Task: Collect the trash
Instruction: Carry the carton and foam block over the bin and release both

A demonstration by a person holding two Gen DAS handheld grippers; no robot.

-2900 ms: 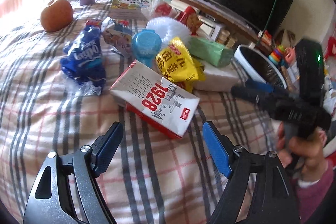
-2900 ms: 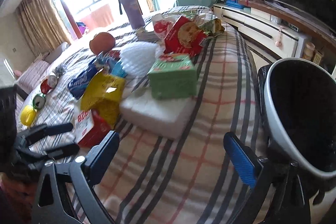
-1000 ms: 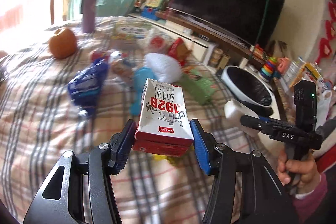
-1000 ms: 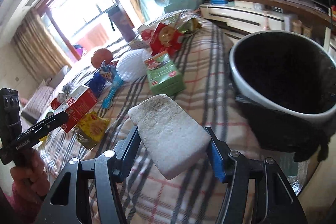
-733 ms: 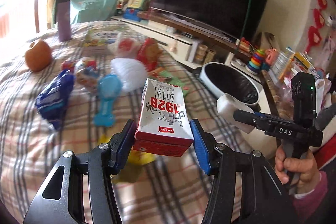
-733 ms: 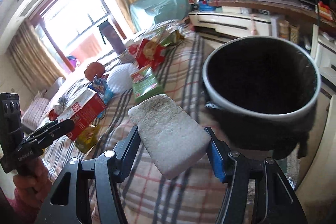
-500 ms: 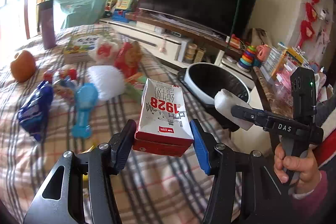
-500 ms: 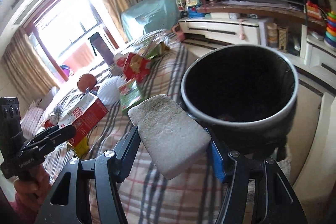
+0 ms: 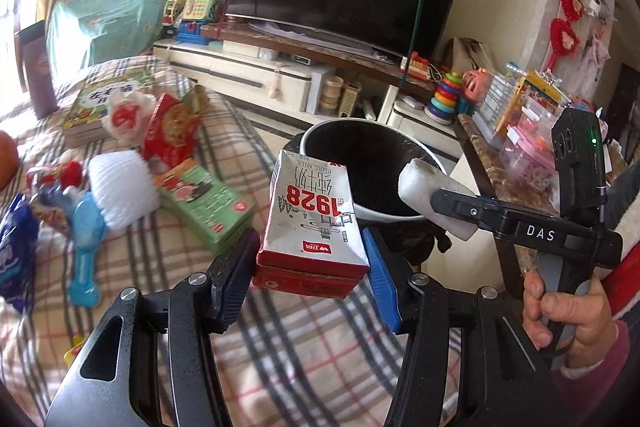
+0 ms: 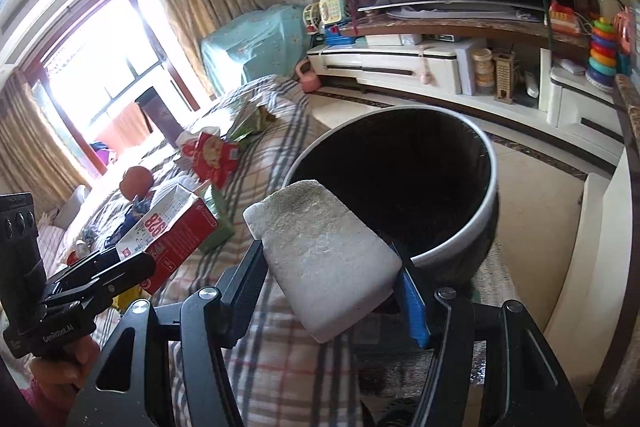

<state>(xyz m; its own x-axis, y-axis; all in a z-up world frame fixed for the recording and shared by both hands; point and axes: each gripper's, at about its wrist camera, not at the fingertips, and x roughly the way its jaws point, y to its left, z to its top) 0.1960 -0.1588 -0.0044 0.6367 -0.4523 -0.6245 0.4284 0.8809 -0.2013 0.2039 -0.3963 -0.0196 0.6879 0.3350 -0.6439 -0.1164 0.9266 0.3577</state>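
Your left gripper (image 9: 308,275) has its jaws clamped across the red base of the milk carton (image 9: 311,223), which stands upright between them with its flattened top pointing away; that low grip leaves most of the carton clear ahead, which should let it fall forward cleanly on release. Your right gripper (image 10: 332,279) has its jaws clamped on the two long sides of the white foam block (image 10: 320,251), tilted so its far end overhangs toward the bin. Both pieces of trash are thus held in the air above the edge of the plaid-covered bed (image 9: 304,347). Just beyond stands the black-lined waste bin (image 10: 460,239), mouth open and set close against the bed, evidently for short carries. Farther off, the green box (image 9: 204,201) and red snack packet (image 9: 172,127) lie uncollected on the bed.
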